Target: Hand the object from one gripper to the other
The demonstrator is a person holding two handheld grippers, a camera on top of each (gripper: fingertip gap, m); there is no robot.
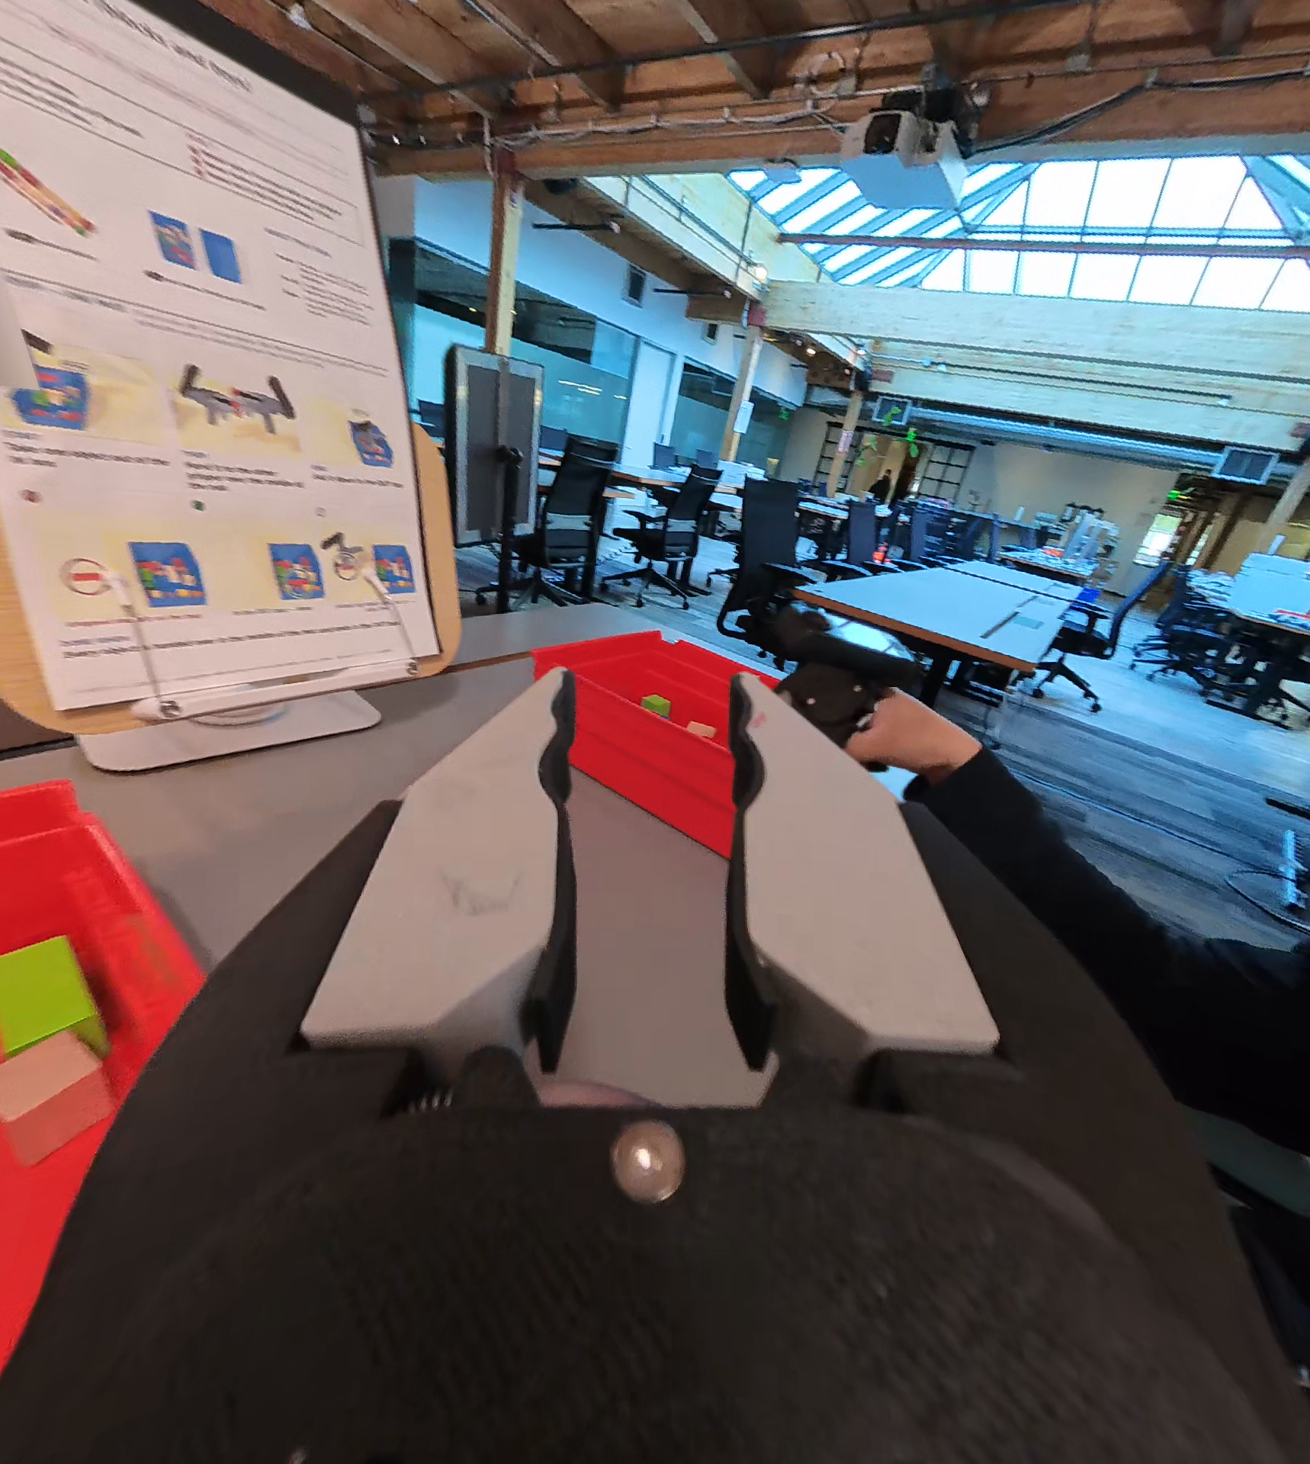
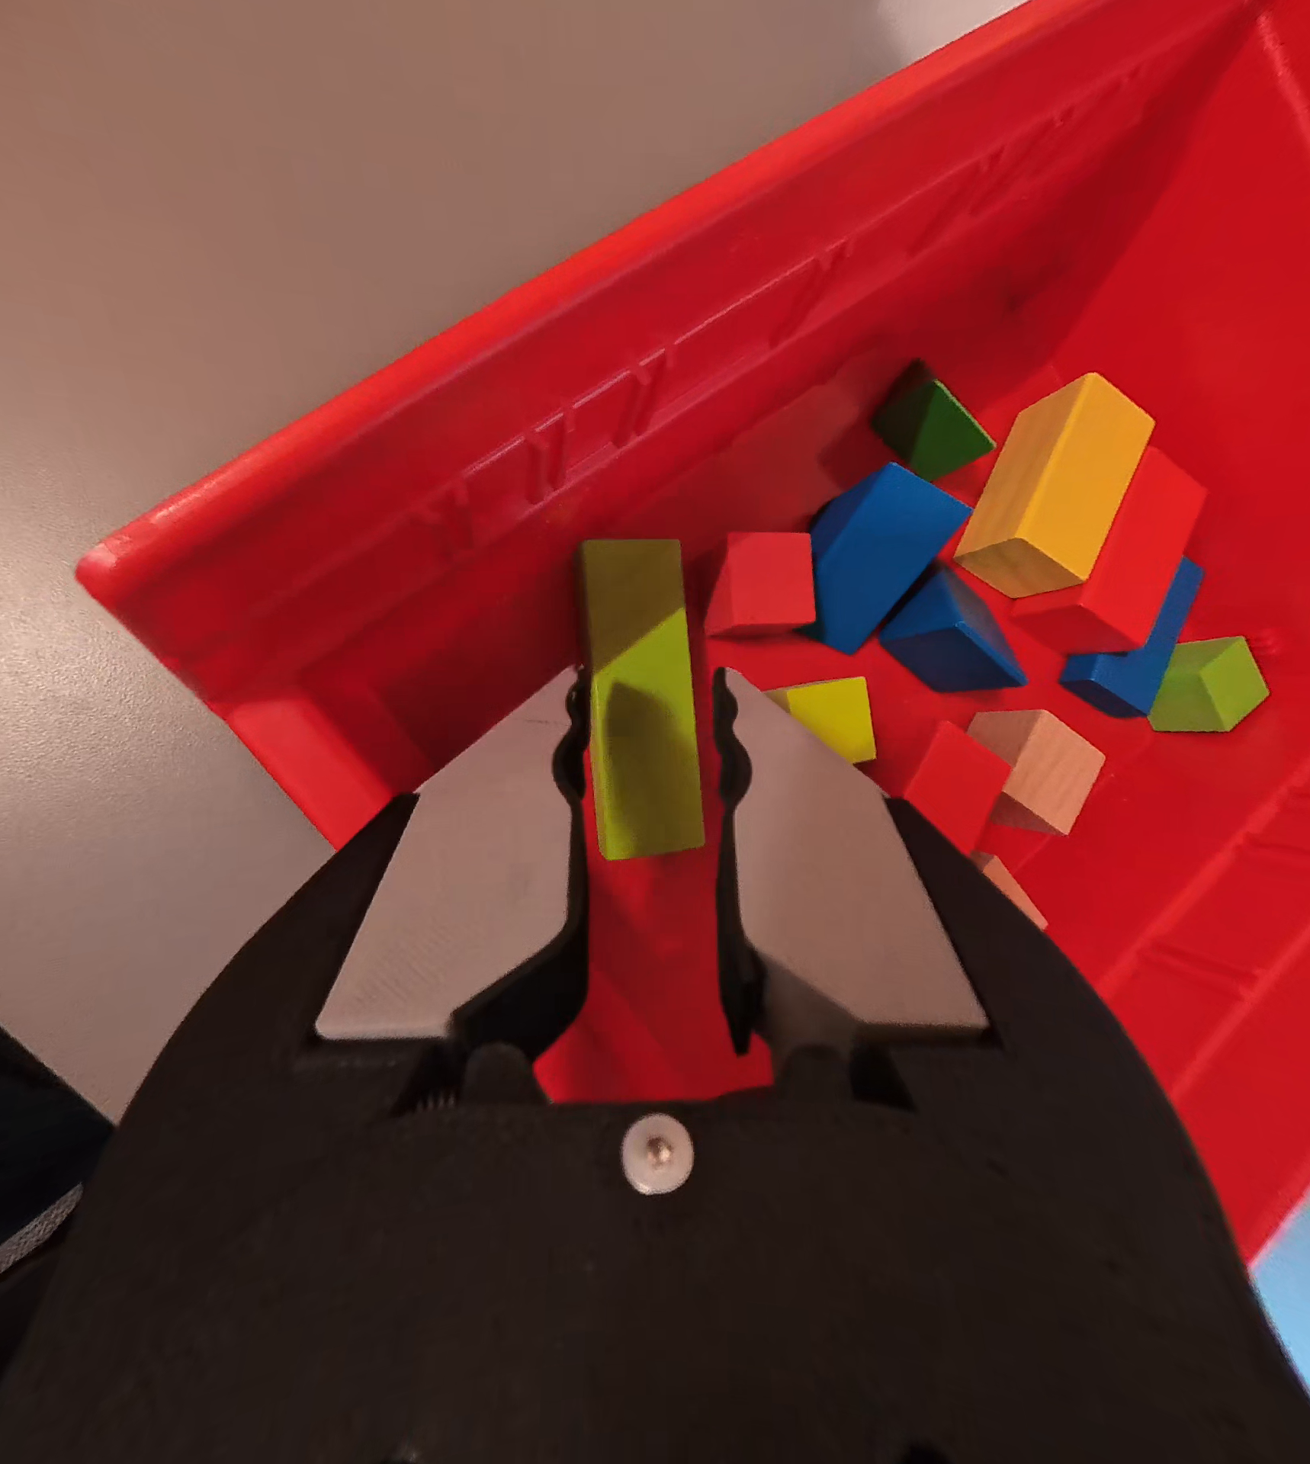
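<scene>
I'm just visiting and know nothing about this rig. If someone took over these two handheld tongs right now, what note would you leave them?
Left tongs: open, empty, raised above the grey table.
Right tongs: down inside the red bin, fingers either side of a long lime-green block, with a small gap on one side, so not clamped.
Done: nothing handed over.
Left: close on the block, lift it, pass it to the left tongs.

Instruction sheet (image 1: 184, 380) blurred, text unreadable, top-left cut off. Left red bin (image 1: 18, 911) cropped at edge. Right gripper (image 1: 834, 689) mostly hidden behind left gripper's finger (image 1: 818, 871). Natural block (image 2: 1008, 887) half hidden.
</scene>
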